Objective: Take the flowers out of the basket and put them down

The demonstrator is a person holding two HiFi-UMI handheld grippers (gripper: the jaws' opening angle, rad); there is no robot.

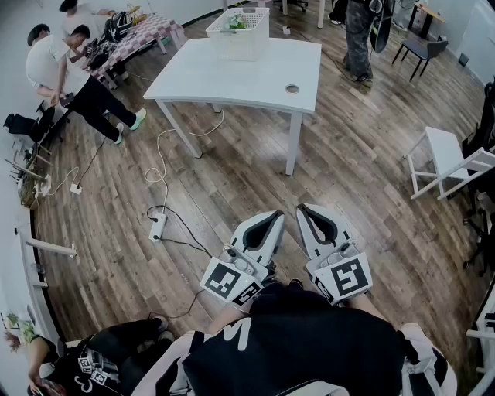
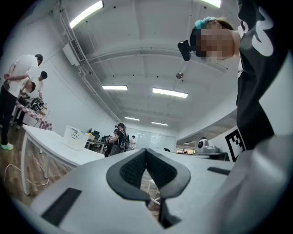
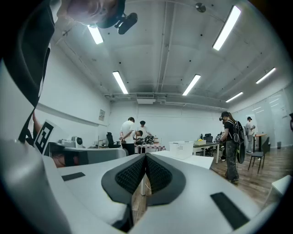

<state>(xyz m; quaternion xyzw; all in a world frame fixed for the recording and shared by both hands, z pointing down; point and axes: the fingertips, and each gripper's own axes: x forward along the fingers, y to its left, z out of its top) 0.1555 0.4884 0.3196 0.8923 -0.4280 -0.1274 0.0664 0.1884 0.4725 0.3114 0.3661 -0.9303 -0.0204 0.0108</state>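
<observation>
Basket (image 1: 238, 42), one, sits on one table (image 1: 232, 77) at upper centre; your left gripper (image 1: 271, 218) and right gripper (image 1: 309, 212) are clenched empty.

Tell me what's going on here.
A person stands on the wood floor holding the left gripper and right gripper close to the body, both shut and empty. The white basket, with something green inside, sits on the white table across the room. Nothing has been taken out yet.
</observation>
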